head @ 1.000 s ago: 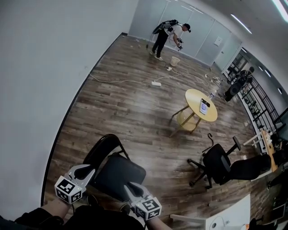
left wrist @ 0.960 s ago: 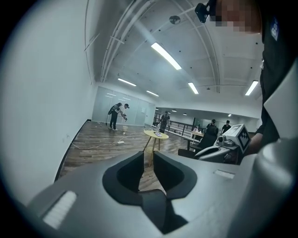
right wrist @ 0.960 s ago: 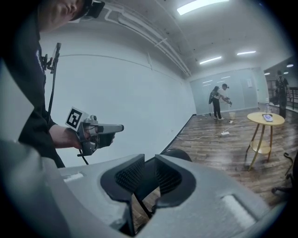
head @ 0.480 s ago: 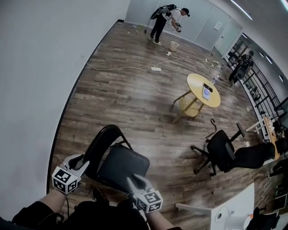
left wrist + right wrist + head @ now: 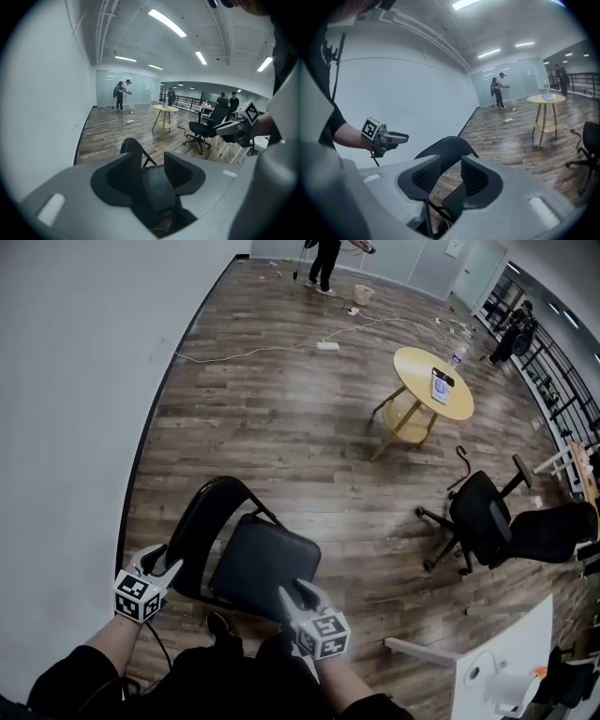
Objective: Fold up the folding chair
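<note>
Reaching lower than a second ago toward the black folding chair [image 5: 255, 557] standing unfolded on the wood floor [image 5: 281, 427], holding the left gripper [image 5: 159, 563] just beside the backrest's frame and the right gripper [image 5: 296, 596] at the seat's near edge, both tilting downward, jaws just opening partway, clasping nothing.

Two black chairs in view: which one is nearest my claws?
The folding chair, with looped tube back and flat seat, directly in front of you. The other, an office chair on casters, is farther off to the right.
</note>
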Demonstrator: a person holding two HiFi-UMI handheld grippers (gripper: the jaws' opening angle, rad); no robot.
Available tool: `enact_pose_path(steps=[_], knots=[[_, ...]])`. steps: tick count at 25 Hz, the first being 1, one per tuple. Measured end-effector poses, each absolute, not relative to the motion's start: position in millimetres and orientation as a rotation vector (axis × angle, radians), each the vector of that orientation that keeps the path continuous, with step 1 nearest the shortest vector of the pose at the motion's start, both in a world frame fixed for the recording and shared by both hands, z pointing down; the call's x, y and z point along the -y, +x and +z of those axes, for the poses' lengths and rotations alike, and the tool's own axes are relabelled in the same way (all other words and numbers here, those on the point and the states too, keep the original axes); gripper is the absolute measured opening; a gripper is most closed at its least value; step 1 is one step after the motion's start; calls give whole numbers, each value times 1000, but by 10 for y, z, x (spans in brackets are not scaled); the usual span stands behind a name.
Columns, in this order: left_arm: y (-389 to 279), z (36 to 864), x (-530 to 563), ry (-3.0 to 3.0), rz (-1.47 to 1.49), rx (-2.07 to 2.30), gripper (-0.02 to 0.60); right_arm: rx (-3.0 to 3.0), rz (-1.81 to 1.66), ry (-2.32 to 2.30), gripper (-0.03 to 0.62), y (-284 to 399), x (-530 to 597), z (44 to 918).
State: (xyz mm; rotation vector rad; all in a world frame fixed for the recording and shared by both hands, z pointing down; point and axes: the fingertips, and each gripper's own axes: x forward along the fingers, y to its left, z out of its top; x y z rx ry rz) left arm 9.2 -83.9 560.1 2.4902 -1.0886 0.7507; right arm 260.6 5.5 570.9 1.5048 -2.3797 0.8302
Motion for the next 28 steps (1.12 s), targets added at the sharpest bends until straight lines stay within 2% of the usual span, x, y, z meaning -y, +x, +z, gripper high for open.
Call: enact_pose_path(steps=[9,17,28], knots=[[-82,6117,1110,2338,929,1132,230,2266,951,1482,165,2924,-119,6227],[-376,6511,1258,2150,983,1191,249,2146,1062,1430,186,3184,-289,6810],[-447,6760,1341,2057,1034,1147,264,2008,1290,1331,230,3391,-533,7702]])
